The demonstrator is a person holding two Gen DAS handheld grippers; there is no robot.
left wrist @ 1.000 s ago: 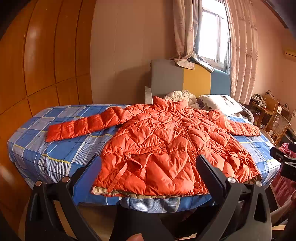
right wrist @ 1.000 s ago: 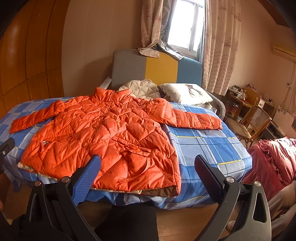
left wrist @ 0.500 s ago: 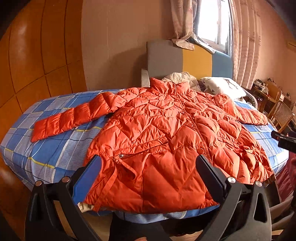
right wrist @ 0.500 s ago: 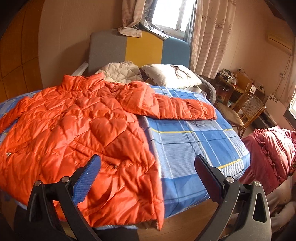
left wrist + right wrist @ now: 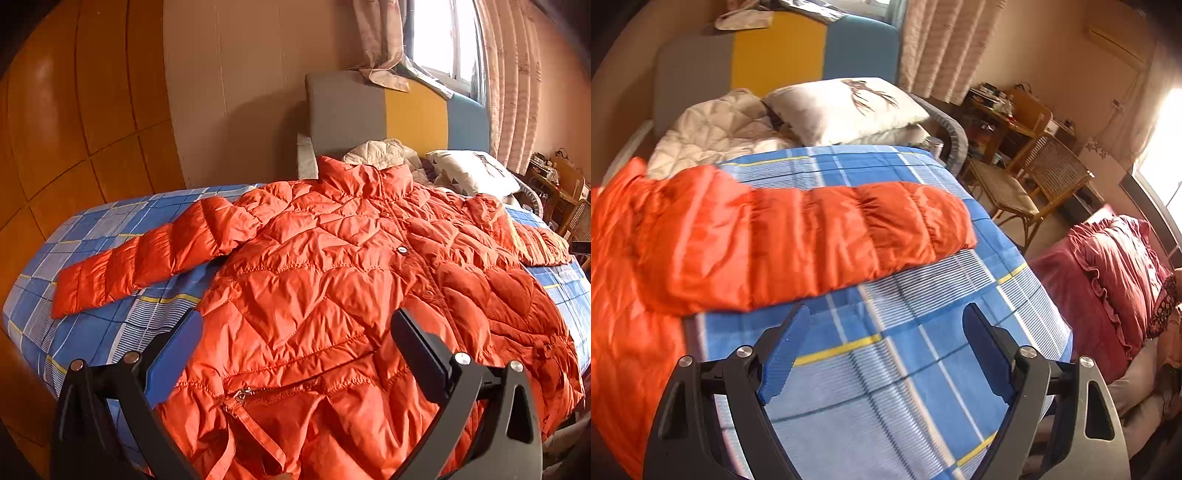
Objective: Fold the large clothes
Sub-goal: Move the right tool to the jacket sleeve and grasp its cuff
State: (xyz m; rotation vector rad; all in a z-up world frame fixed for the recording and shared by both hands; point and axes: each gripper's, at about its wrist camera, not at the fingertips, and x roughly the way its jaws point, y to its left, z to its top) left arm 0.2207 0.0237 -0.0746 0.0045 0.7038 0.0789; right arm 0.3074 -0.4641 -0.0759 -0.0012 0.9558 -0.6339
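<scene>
Orange puffer jacket (image 5: 332, 288) lies front-up, spread flat on the bed w/ blue plaid sheet (image 5: 110, 325); collar toward the headboard (image 5: 388, 110) (grey/yellow/blue panels), hem hanging off the near edge. One sleeve (image 5: 147, 258) stretched out over the sheet toward the wood-panel wall (image 5: 74, 129); other sleeve (image 5: 812, 236) laid out sideways across the sheet on the opp side.

Around: cream quilt (image 5: 716, 129) bunched behind the collar, white pillow (image 5: 846, 107) next to it, curtains (image 5: 513, 81) at the window. Wicker chair (image 5: 1027, 177) and cluttered desk (image 5: 1001, 107) beside the bed, well apart from the jacket; red ruffled fabric (image 5: 1108, 273) near bed corner.

Left gripper (image 5: 295, 332) released, jaws wide, hovering over the jacket's lower front by the zip pocket; holding nothing. Right gripper (image 5: 886, 332) also released, above bare sheet just short of the sleeve, not touching it.

Hard to see: right view is motion-blurred, jacket body cut off at its left edge; hem hidden behind the left gripper frame; desk items too small to ID
</scene>
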